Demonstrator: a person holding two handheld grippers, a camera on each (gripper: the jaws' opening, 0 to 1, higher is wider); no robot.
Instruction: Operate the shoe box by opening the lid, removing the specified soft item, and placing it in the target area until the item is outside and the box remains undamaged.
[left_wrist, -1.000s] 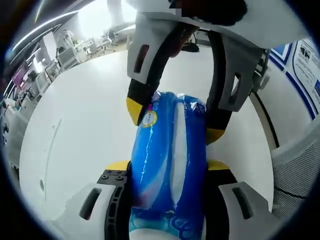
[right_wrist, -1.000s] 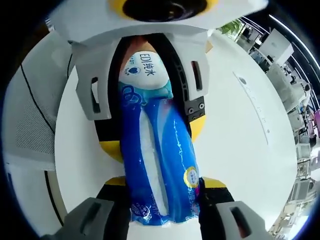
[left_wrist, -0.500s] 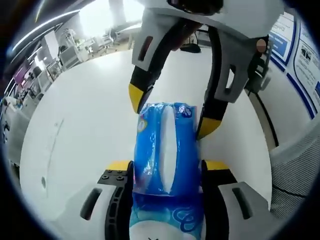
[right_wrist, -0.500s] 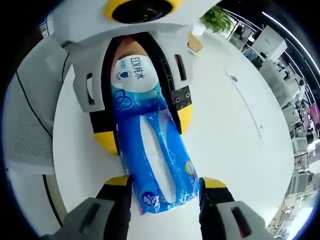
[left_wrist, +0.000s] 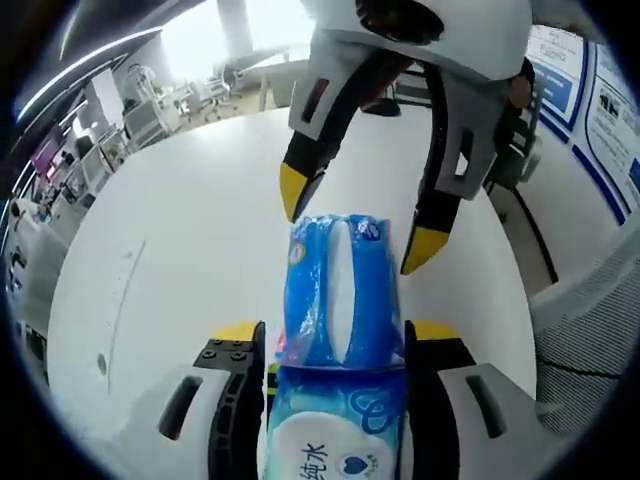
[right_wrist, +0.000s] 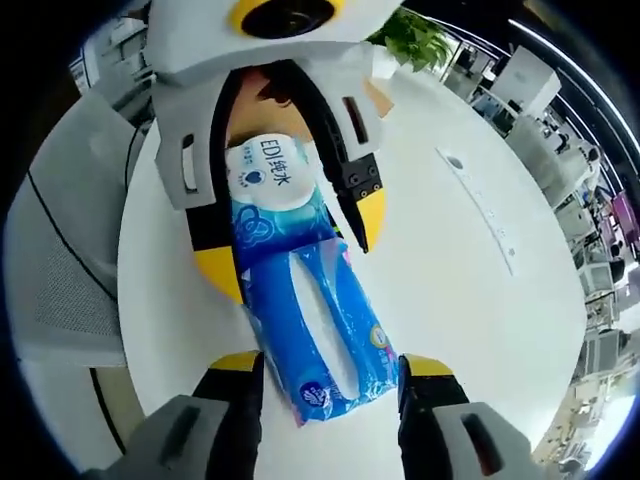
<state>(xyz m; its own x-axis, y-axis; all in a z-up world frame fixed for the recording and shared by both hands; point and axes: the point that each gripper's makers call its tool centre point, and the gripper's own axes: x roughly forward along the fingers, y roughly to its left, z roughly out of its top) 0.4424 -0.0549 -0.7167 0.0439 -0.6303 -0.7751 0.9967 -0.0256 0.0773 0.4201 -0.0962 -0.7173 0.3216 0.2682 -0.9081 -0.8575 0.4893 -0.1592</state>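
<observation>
A soft blue plastic pack of tissues with a white strip down its middle (left_wrist: 338, 300) is held clear above a round white table (left_wrist: 170, 260), with no shoe box to be seen in either view, so the removal is judged done and the placing not yet made. The left gripper (left_wrist: 335, 345) is clamped on the near end of the pack, its yellow-tipped jaws pressed against both sides; in the right gripper view the same clamp is seen from the front, around the end printed with white and blue lettering (right_wrist: 268, 180). The right gripper (right_wrist: 330, 375) has its jaws spread either side of the pack's far end; whether the pads touch the film cannot be told, and in the left gripper view its yellow tips (left_wrist: 425, 245) are seen apart, just beyond the pack's corners. The main risk is judged to be a one-ended hold: the pack is limp and its free end may sag or twist, so that it could slip out when lowered. If the right jaws are closed while the left is being pulled away, the thin film could be stretched or torn. A release from height could let the pack bounce or slide off the intended spot on the smooth table.
</observation>
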